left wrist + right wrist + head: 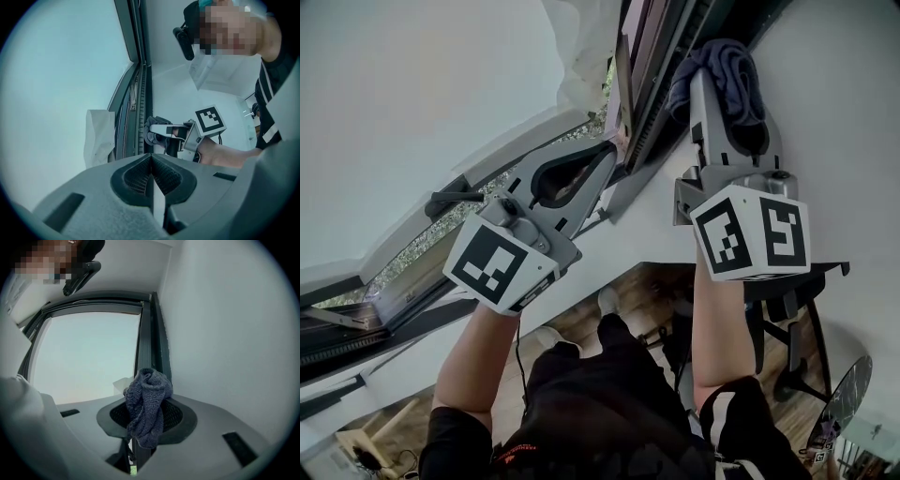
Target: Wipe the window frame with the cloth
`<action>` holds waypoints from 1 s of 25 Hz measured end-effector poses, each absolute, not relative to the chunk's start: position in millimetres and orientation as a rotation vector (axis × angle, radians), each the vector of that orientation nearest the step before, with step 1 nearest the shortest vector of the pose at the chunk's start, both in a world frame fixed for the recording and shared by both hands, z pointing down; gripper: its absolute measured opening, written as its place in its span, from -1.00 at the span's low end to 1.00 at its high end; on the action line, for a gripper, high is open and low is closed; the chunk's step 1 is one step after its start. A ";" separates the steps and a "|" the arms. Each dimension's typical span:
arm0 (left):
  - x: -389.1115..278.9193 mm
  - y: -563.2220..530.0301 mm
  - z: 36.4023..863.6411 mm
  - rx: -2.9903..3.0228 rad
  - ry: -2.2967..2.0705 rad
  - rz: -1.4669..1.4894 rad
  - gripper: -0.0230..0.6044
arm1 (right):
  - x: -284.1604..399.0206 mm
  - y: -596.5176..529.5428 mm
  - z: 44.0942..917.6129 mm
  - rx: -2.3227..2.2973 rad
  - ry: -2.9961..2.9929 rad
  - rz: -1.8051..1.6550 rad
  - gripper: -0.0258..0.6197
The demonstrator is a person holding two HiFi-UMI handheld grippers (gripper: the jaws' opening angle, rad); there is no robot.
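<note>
A dark window frame [149, 333] runs up beside a white wall [225, 324], its top cut off in the head view. The right gripper [146, 425] pinches a bunched grey-blue cloth [147, 399] at the frame's upright, though whether they touch is hard to judge. The left gripper [152, 180] has its jaws pressed together, empty.

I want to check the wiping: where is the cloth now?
The cloth is clamped in the right gripper, upper right in the head view, at the dark window frame beside the white wall.
</note>
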State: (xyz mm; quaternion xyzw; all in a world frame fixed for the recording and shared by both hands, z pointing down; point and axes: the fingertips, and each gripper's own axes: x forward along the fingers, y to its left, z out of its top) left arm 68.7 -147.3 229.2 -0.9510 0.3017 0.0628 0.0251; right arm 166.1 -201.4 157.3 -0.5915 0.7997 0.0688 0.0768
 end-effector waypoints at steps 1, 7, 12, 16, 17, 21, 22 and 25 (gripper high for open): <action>69.0 -147.8 231.6 -2.944 0.934 0.191 -0.86 | 166.4 -201.8 160.6 -1.773 2.397 0.200 -0.59; 70.2 -148.4 251.2 -2.980 0.943 0.162 -0.86 | 167.4 -203.9 188.0 -1.791 2.415 0.148 -0.59; 73.2 -149.1 266.8 -3.009 0.947 0.153 -0.86 | 168.7 -206.1 208.7 -1.802 2.429 0.121 -0.59; 73.3 -149.3 281.2 -3.033 0.955 0.140 -0.86 | 168.9 -206.1 226.0 -1.808 2.434 0.100 -0.59; 73.1 -149.8 284.9 -3.039 0.958 0.138 -0.86 | 168.8 -206.4 230.5 -1.810 2.436 0.096 -0.59; 73.7 -151.8 302.8 -3.065 0.971 0.118 -0.86 | 169.3 -208.2 249.6 -1.815 2.442 0.082 -0.59; 74.2 -152.2 307.9 -3.071 0.973 0.112 -0.86 | 169.6 -208.6 254.6 -1.815 2.443 0.081 -0.59; 75.8 -152.5 323.2 -3.092 0.979 0.093 -0.86 | 170.2 -209.4 269.3 -1.815 2.444 0.079 -0.59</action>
